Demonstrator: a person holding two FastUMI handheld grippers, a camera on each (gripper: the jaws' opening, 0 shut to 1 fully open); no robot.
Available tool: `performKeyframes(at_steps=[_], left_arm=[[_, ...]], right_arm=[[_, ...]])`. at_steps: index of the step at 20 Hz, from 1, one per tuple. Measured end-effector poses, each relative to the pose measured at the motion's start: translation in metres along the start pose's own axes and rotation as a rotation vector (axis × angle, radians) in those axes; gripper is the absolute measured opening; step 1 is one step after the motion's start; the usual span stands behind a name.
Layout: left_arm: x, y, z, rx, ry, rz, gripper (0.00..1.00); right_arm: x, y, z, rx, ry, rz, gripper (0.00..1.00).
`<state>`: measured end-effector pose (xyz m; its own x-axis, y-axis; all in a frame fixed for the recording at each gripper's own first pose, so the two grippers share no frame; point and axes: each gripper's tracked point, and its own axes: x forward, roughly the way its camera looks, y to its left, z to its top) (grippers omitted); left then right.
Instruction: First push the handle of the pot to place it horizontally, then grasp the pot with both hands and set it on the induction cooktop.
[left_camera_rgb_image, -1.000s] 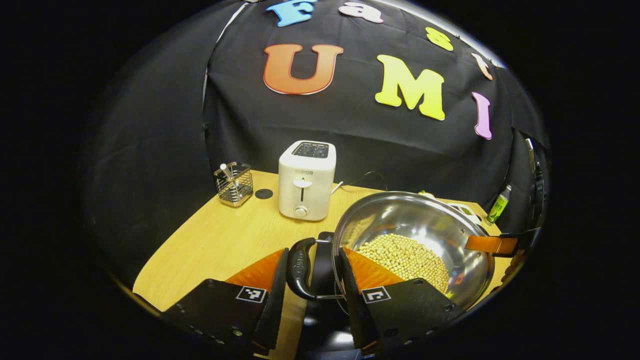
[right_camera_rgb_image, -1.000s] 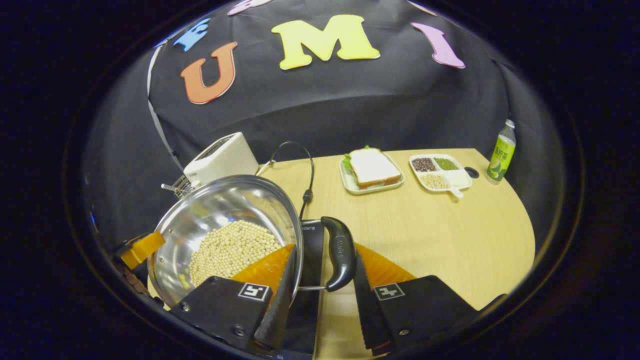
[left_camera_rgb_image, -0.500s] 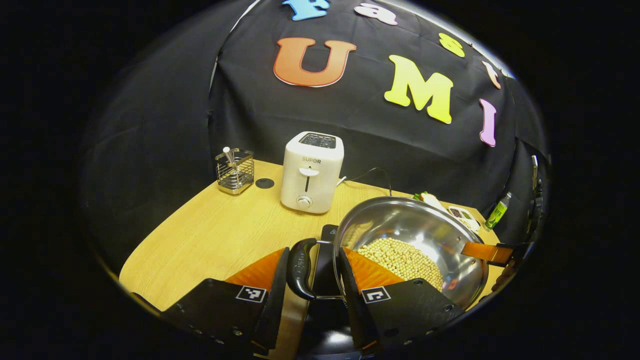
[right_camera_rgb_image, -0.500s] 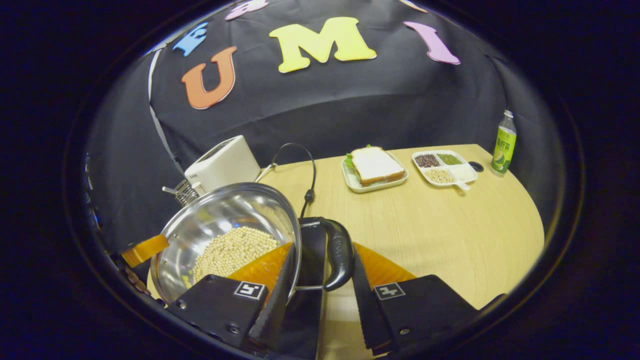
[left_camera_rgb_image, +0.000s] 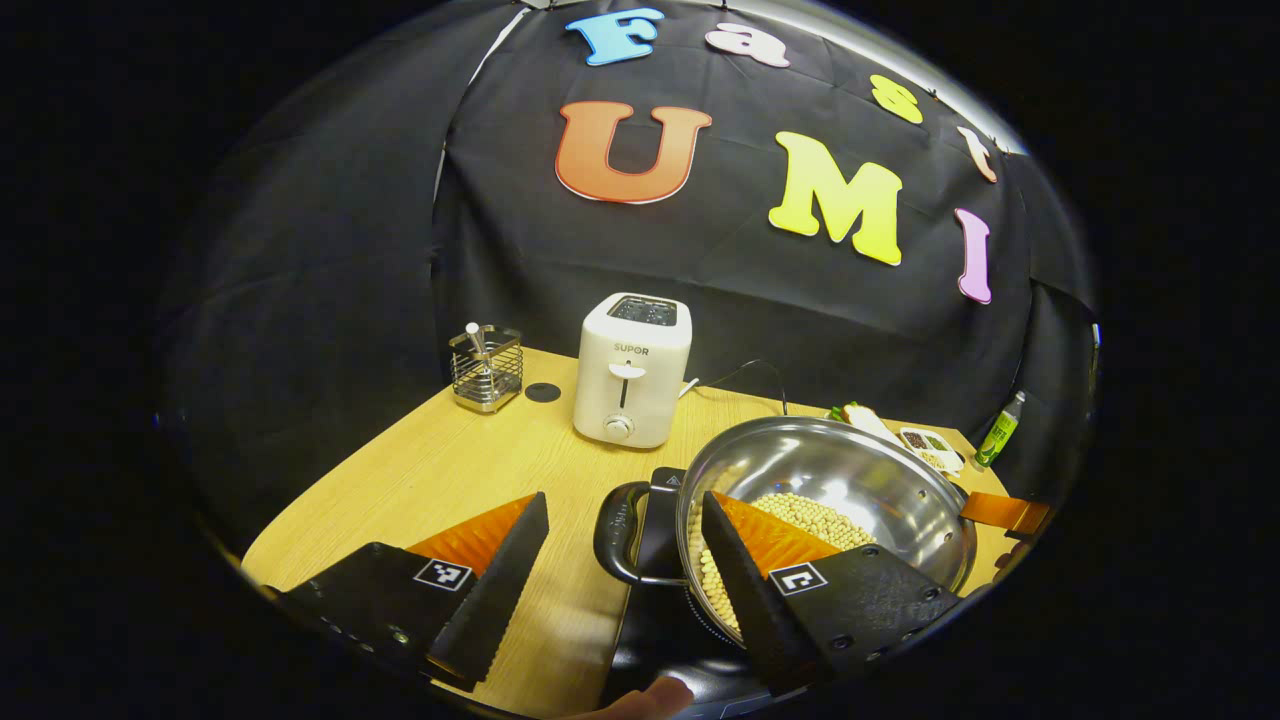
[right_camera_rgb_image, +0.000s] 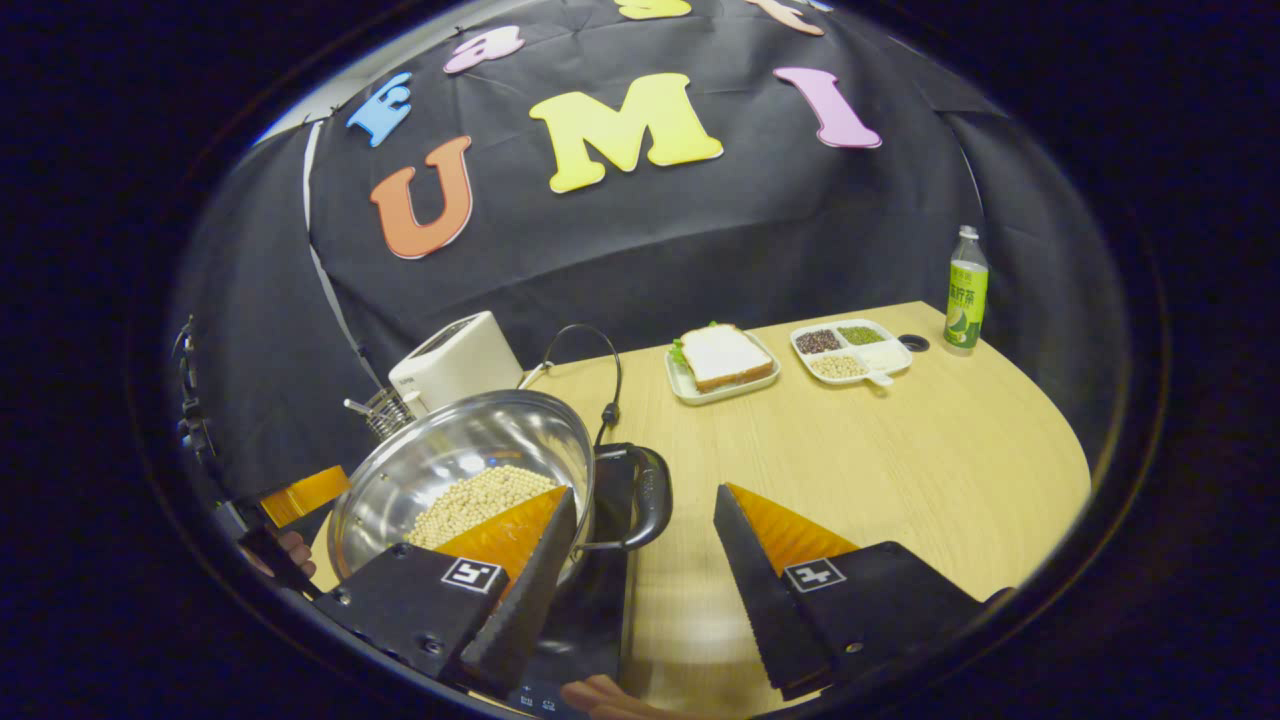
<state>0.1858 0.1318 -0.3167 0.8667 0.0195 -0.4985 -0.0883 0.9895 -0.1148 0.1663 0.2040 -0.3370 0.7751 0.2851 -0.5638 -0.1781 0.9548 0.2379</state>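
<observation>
A steel pot (left_camera_rgb_image: 860, 475) holding soybeans (left_camera_rgb_image: 812, 515) sits on the black induction cooktop (left_camera_rgb_image: 655, 615) at the table's near edge. In the left gripper view, my left gripper (left_camera_rgb_image: 624, 500) is open, its fingers apart on either side of the pot's black side handle (left_camera_rgb_image: 606, 522) without touching it. In the right gripper view, the pot (right_camera_rgb_image: 470, 445) rests on the cooktop (right_camera_rgb_image: 600, 600), and my right gripper (right_camera_rgb_image: 645, 493) is open around the other black handle (right_camera_rgb_image: 656, 495). Each view shows the other gripper's orange finger at the pot's far side.
A white toaster (left_camera_rgb_image: 632, 368) and a wire utensil holder (left_camera_rgb_image: 487, 355) stand at the back left. A sandwich plate (right_camera_rgb_image: 722, 360), a divided tray (right_camera_rgb_image: 850, 350) and a green bottle (right_camera_rgb_image: 965, 290) sit at the back right. A black cord (right_camera_rgb_image: 605, 385) runs behind the pot.
Both grippers opened and let go of the pot's handles, then drew back slightly. The pot came down level onto the cooktop.
</observation>
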Motion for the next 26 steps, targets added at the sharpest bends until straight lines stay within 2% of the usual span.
performKeyframes(at_steps=[4,8,9,10,11,12,14,15,19,22,24,26], left_arm=[[-0.031,-0.011,0.02,0.022,-0.069,0.003,0.93],[-0.066,-0.031,0.03,0.065,-0.119,0.0,0.94],[-0.074,-0.038,0.032,0.081,-0.136,0.002,0.86],[-0.082,-0.045,0.032,0.091,-0.144,0.004,0.96],[-0.091,-0.055,0.033,0.105,-0.153,0.0,0.84],[-0.1,-0.065,0.033,0.118,-0.164,-0.008,0.95],[-0.116,-0.085,0.036,0.133,-0.181,-0.026,0.95],[-0.124,-0.093,0.039,0.132,-0.194,-0.032,0.95],[-0.157,-0.121,0.046,0.106,-0.238,-0.064,0.95],[-0.182,-0.141,0.045,0.105,-0.258,-0.089,0.95],[-0.199,-0.154,0.046,0.112,-0.277,-0.108,0.95],[-0.218,-0.164,0.047,0.135,-0.293,-0.113,0.95]], right_arm=[[-0.032,-0.014,0.001,-0.011,-0.041,-0.006,0.94],[-0.068,-0.028,0.006,-0.035,-0.113,-0.033,0.93],[-0.079,-0.03,0.007,-0.033,-0.133,-0.033,0.95],[-0.09,-0.033,0.008,-0.028,-0.152,-0.034,0.94],[-0.101,-0.035,0.008,-0.024,-0.172,-0.032,0.95],[-0.111,-0.04,0.01,-0.018,-0.191,-0.035,0.95],[-0.131,-0.052,0.011,-0.015,-0.226,-0.052,0.97],[-0.14,-0.058,0.011,-0.017,-0.24,-0.061,0.95],[-0.18,-0.075,0.015,-0.011,-0.29,-0.055,0.97],[-0.215,-0.09,0.02,0.001,-0.347,-0.06,0.95],[-0.241,-0.101,0.024,-0.014,-0.38,-0.077,0.98],[-0.269,-0.112,0.031,-0.036,-0.419,-0.099,0.95]])
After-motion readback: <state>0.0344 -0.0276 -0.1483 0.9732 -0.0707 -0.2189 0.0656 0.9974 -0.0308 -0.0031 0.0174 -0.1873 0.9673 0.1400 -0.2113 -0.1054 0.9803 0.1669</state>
